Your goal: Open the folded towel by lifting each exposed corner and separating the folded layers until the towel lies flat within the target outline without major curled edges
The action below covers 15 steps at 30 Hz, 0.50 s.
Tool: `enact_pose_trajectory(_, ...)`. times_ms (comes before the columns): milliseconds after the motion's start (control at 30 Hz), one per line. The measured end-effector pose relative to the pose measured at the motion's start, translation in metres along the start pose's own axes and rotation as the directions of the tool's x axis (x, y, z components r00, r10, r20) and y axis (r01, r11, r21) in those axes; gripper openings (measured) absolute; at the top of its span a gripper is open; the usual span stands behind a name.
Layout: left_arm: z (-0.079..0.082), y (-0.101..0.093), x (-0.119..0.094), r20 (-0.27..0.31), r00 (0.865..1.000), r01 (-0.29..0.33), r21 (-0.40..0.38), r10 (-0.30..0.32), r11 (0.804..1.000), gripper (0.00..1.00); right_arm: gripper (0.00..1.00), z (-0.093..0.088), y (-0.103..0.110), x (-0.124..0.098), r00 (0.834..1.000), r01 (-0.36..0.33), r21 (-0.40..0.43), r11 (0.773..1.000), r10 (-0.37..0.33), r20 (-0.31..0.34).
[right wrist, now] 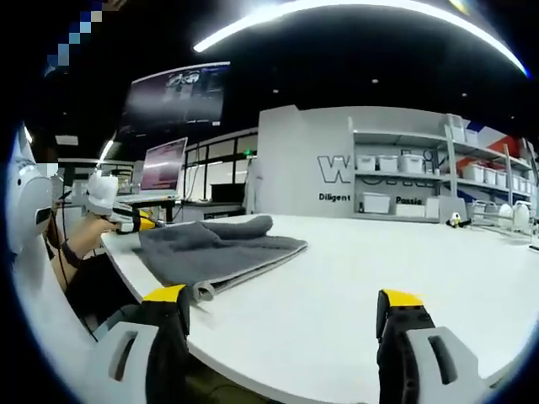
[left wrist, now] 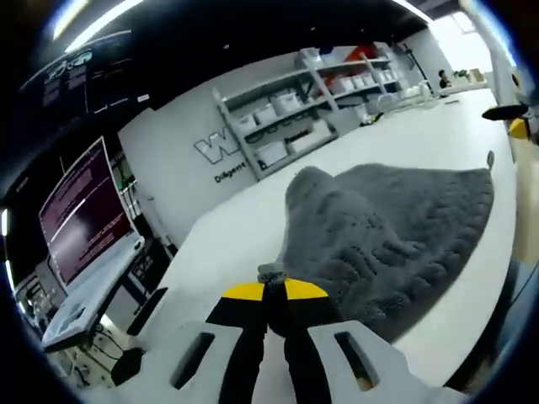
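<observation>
The left gripper was clenched on a corner of the grey towel, its yellow-tipped jaws pressed together with a bit of cloth pinched between them, and the fabric rose in a hump just behind the pinch, as it would if that corner were being peeled up off the layer below. The rest of the towel lay spread on the white table, near the edge by the person. The right gripper hung released, jaws wide apart over bare table, well short of the towel's near corner; I judged it was waiting to take that loose corner next. From there the towel looked folded in layers. Bins sat on the wall shelves; their contents couldn't be made out.
</observation>
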<state>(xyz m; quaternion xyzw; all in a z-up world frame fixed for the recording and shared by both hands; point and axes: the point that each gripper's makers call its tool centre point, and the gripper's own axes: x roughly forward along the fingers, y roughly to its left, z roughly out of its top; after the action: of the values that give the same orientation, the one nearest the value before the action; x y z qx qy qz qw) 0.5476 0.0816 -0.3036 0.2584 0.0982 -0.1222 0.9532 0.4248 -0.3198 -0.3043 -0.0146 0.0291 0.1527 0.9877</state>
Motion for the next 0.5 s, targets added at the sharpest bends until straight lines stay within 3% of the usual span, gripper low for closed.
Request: enact_pose_trajectory(500,-0.007,0.001,-0.029,-0.038,0.999,-0.023,0.031,0.024,0.999,0.04,0.93,0.001,0.004,0.003,1.0,-0.016,-0.006,1.0,0.016,-0.006)
